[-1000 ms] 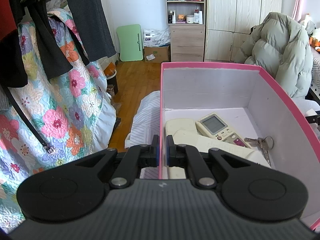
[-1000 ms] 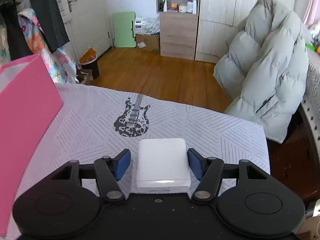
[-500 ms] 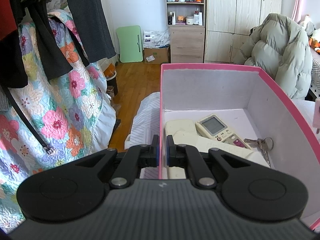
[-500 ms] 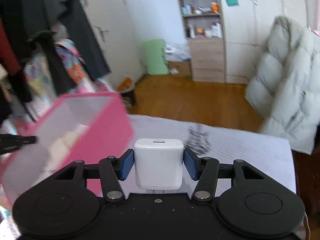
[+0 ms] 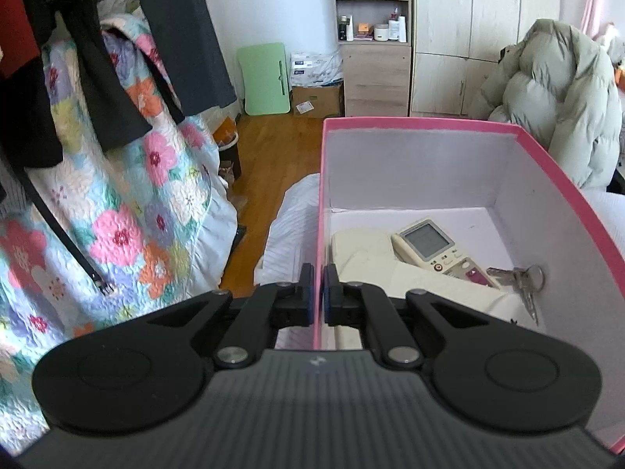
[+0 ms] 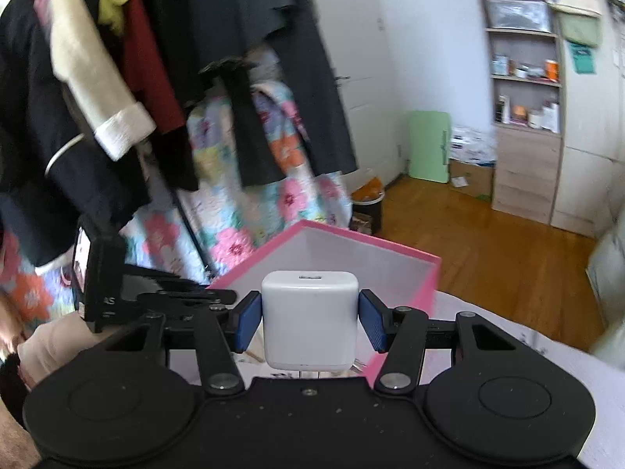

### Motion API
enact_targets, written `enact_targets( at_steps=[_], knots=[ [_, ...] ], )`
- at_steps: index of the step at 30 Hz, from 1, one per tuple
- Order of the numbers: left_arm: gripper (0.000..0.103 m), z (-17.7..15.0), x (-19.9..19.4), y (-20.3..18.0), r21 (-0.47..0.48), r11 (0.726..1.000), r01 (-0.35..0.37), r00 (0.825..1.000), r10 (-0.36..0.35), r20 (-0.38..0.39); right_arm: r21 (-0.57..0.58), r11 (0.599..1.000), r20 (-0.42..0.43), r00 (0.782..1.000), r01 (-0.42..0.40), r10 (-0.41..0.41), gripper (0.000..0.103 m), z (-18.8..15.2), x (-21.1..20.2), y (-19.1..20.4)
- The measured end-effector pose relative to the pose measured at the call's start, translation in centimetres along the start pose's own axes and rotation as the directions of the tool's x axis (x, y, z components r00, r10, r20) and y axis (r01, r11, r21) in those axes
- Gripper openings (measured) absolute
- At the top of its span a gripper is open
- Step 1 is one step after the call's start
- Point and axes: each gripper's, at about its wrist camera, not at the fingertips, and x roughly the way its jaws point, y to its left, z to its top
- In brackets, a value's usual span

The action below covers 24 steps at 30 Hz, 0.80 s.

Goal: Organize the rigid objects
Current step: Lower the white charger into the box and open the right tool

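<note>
My left gripper (image 5: 318, 291) is shut on the left wall of the pink box (image 5: 429, 122), one pad on each side of the rim. Inside lie a beige remote with a screen (image 5: 431, 244), a bunch of keys (image 5: 521, 279) and a larger cream device (image 5: 367, 256). In the right wrist view my right gripper (image 6: 309, 322) is shut on a white charger block (image 6: 309, 316), carried in the air above the near side of the pink box (image 6: 398, 256). The left gripper's black body (image 6: 156, 305) shows at the box's left side.
Dark coats (image 6: 234, 58) and a flowered quilt (image 5: 117, 203) hang on the left. A wooden shelf unit (image 5: 373, 39), a green board (image 5: 265, 74) and a grey puffer jacket (image 5: 562, 90) stand beyond the wooden floor. The box rests on a white striped cover (image 6: 547, 355).
My right gripper lifted the charger off the cover and swung left to the pink box, turning as it went. My left gripper kept its hold on the box wall without moving.
</note>
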Motion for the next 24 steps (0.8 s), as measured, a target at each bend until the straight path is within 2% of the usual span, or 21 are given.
enact_targets(
  at_steps=[3,8,14,18,21,24],
  knots=[
    [0.003,-0.1,-0.1,0.3,-0.011,1.000,0.010,1.000,-0.010,0.005,-0.056,0.998,-0.041,0.999,0.006,-0.008,0.059,0.3,1.8,1.2],
    [0.003,-0.1,-0.2,0.2,-0.007,1.000,0.011,1.000,-0.010,0.018,-0.169,0.983,-0.122,0.988,0.076,-0.097,0.059,0.0,5.3,2.4],
    [0.003,-0.2,-0.3,0.6,-0.015,1.000,0.022,0.999,-0.022,0.028,-0.265,0.948,-0.221,0.946,0.176,-0.238,0.059,-0.8,9.0,2.4],
    [0.003,-0.3,-0.3,0.7,-0.019,0.999,0.030,0.999,-0.030,0.030,-0.309,0.924,-0.251,0.918,0.226,-0.308,0.059,-1.4,10.3,2.0],
    [0.003,-0.3,-0.3,0.7,-0.017,0.999,0.030,0.999,-0.030,0.030,-0.297,0.929,-0.269,0.915,0.219,-0.302,0.060,-1.6,11.1,1.5],
    [0.003,-0.3,-0.2,0.7,-0.015,0.999,0.031,0.999,-0.031,0.030,-0.332,0.907,-0.244,0.906,0.257,-0.346,0.059,-1.8,11.6,1.7]
  ],
)
